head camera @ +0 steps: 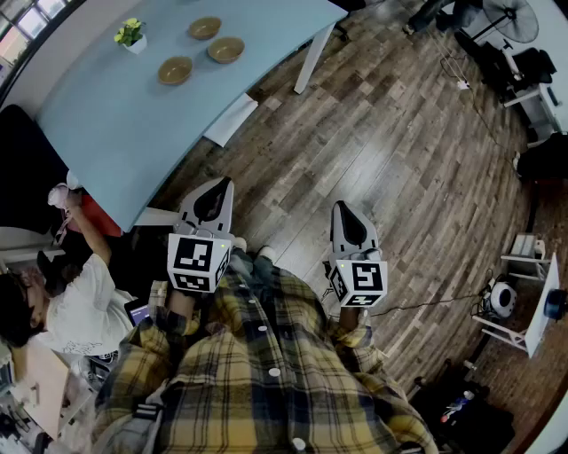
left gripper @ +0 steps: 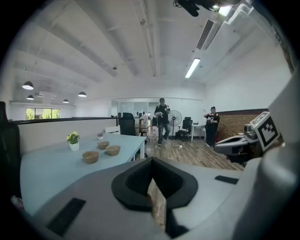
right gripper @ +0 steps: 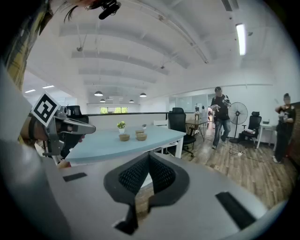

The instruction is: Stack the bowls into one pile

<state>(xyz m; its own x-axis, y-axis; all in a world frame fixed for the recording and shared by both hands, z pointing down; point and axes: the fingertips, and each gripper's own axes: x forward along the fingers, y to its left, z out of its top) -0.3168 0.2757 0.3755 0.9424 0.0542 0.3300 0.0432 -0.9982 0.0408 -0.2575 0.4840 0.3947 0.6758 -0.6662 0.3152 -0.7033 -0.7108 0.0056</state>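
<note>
We see the left hand-held gripper (head camera: 216,188) at the lower middle of the head view, over the wooden floor (head camera: 382,151). Its jaws are pressed together with nothing between them, and in its own view the dark pads meet along a thin seam. The right hand-held gripper (head camera: 343,213) sits just to the right of it, likewise pressed together and empty. Both reach out from the sleeves of a yellow plaid shirt (head camera: 257,372) and point toward the top of the frame.

The three brown bowls are well apart from both, at the upper left of the head view on the light blue counter (head camera: 106,133). The leftmost bowl (head camera: 175,70), the rightmost bowl (head camera: 225,50) and the uppermost bowl (head camera: 205,27) each stand upright and alone. They are near one another without touching, and none sits inside another. A small potted plant (head camera: 130,34) stands on the counter to the left of the uppermost bowl.

At the lower left edge of the head view we see a seated person (head camera: 84,301) in a white top. In the left gripper view, a standing person (left gripper: 162,123) is right of centre, beside a pedestal fan (left gripper: 175,118).
</note>
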